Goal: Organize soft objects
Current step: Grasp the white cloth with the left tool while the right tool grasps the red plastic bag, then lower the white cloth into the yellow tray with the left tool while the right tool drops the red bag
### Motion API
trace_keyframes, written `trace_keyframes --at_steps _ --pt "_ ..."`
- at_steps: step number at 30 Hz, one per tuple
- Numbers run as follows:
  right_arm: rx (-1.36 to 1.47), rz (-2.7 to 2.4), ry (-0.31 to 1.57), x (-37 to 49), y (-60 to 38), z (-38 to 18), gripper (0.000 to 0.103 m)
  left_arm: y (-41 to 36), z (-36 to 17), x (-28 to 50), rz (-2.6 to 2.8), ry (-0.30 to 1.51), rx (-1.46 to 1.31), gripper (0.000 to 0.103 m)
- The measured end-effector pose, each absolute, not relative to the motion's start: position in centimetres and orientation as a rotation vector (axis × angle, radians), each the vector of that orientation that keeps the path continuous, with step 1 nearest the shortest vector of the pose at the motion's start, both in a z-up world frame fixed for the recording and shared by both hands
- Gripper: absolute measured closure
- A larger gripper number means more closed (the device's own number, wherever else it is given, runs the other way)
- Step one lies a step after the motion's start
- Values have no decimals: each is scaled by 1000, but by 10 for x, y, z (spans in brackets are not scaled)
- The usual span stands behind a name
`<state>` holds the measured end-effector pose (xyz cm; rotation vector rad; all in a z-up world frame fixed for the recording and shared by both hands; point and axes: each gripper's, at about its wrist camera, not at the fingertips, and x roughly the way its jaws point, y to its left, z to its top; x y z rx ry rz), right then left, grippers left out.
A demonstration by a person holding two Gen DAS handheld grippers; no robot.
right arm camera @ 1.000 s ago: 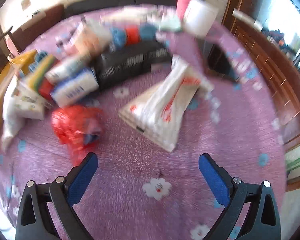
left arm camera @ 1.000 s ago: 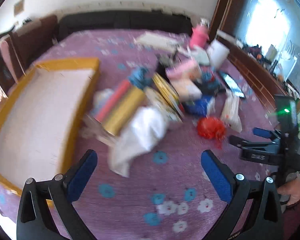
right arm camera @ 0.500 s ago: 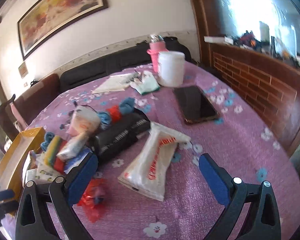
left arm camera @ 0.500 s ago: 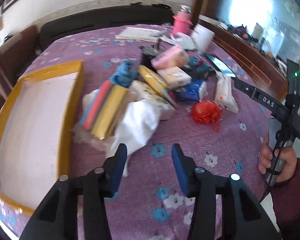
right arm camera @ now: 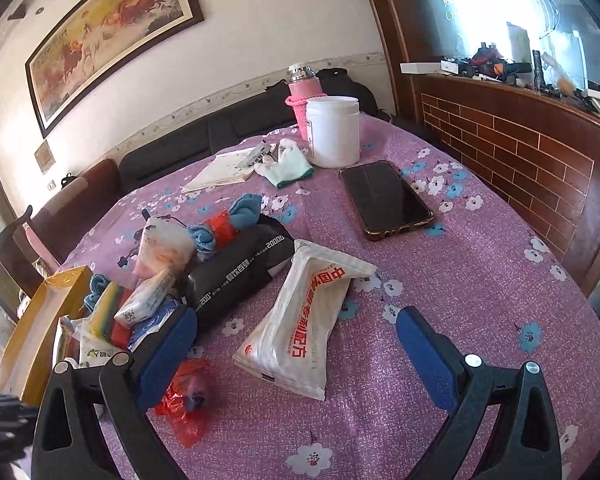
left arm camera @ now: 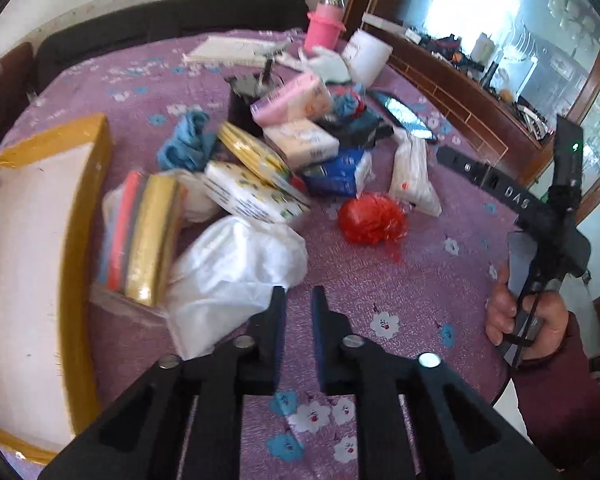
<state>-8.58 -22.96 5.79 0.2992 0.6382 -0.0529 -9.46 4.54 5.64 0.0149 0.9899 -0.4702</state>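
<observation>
A yellow-edged box (left arm camera: 40, 216) sits at the desk's left; beside it the white plastic bag (left arm camera: 228, 272) lies long axis slanting toward the left gripper (left arm camera: 298, 300), whose jaws are closing on nothing and could miss the bag. Further right, the right gripper (right arm camera: 296, 336) hangs wide open.

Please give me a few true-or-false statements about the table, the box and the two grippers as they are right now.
1. The right gripper has its jaws wide apart with nothing gripped. True.
2. The phone lies inside the yellow box. False: it lies on the purple tablecloth.
3. The left gripper grips the red plastic bag. False: its closing jaws hold nothing.
4. The white jar stands upright beside the pink bottle. True.
</observation>
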Motion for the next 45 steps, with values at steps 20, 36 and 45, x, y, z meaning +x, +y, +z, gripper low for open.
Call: trace_keyframes --at_steps 20,36,45 --pt "348 76 771 -97 -276 79 2 55 51 -78 -424 916 28 85" --pt "77 284 942 -61 -130 44 57 170 119 -125 -370 773 -254 84" --pt "56 486 854 -71 -66 111 56 242 116 -63 -294 820 -397 84"
